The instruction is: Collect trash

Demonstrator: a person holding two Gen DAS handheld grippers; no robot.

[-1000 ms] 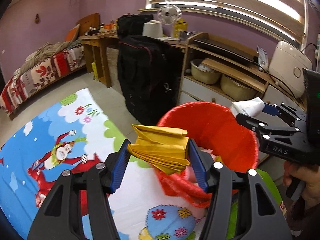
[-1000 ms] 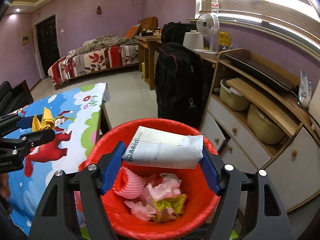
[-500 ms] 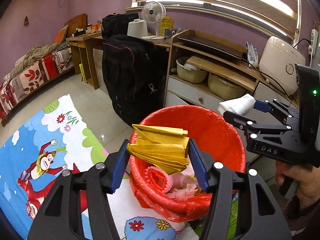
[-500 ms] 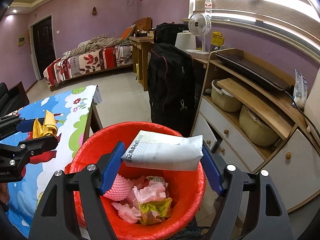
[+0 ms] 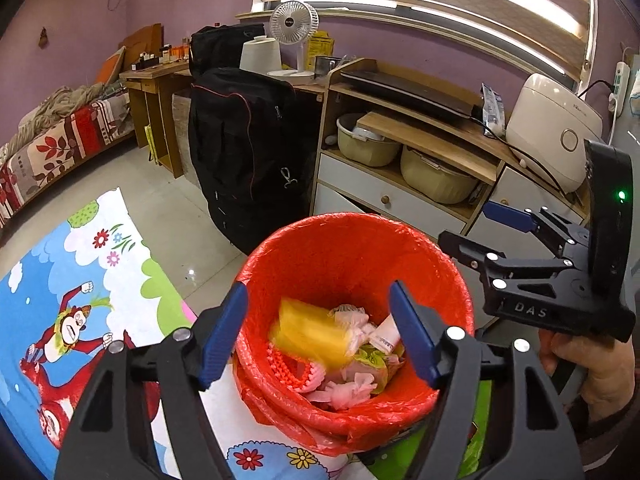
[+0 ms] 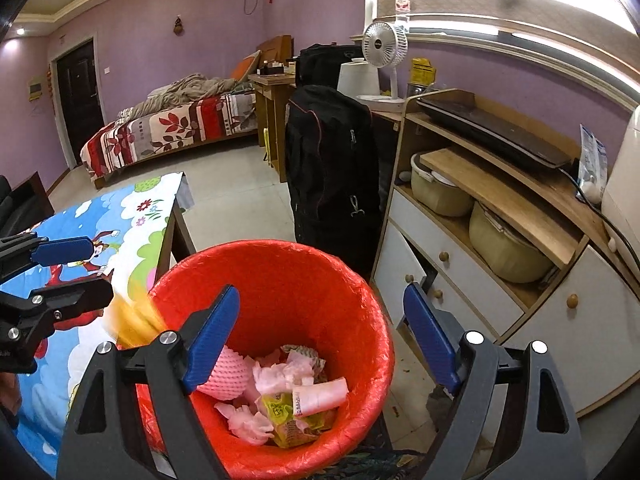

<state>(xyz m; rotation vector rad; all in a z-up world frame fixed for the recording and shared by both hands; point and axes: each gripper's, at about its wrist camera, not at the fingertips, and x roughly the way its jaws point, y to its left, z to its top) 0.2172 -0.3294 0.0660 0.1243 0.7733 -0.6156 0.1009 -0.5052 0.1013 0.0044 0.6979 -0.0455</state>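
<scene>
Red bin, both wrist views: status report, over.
Left tool and right tool open, jaws just opened, nothing between them. Yellow paper dropping, blurred; white packet lying in red bin. Nothing in the way.

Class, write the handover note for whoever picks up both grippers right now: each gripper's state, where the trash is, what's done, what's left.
Left gripper: open, fingers just spread, nothing between them; yellow paper is a blur, falling into the red bin.
Right gripper: open, just widened, empty; white packet lies in the bin among pink wrappers.
Done: both pieces released over the bin.
Left: check for more trash; none shows on the tablecloth.
</scene>
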